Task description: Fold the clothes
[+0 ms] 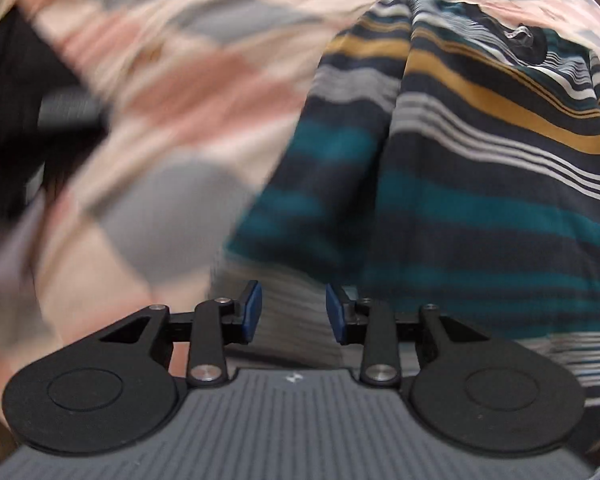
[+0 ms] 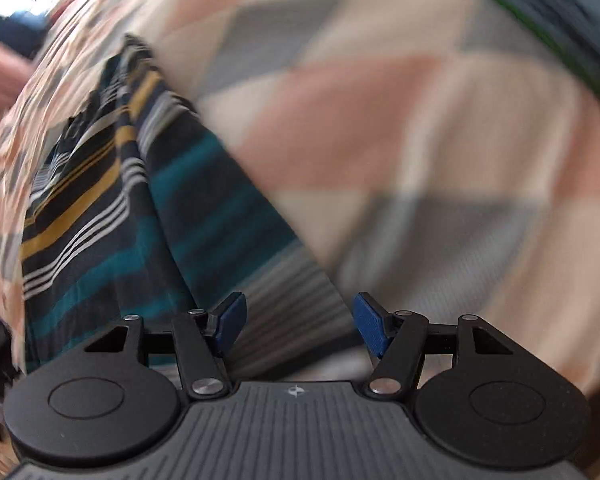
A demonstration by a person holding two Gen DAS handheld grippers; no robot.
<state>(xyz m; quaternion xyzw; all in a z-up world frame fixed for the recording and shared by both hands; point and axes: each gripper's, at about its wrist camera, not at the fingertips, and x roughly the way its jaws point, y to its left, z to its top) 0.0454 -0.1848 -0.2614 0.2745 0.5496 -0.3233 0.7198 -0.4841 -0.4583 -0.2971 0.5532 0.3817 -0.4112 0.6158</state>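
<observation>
Striped garment (image 1: 480,184) on checked bedcover (image 1: 187,80), both grippers over its near hem.
Left gripper (image 1: 293,312) and right gripper (image 2: 295,326): tongs apart, empty. Best pinch opposite hem corners together, lifting evenly.

Creased striped shirt (image 1: 480,168) on bedspread

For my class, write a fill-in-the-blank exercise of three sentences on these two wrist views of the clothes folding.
1. The striped garment lies on a ____ bedcover of pink, grey and cream patches.
2. The left gripper and the right gripper both have their jaws ____.
3. The pads on the fingertips are coloured ____.

Missing words: checked; open; blue
</observation>
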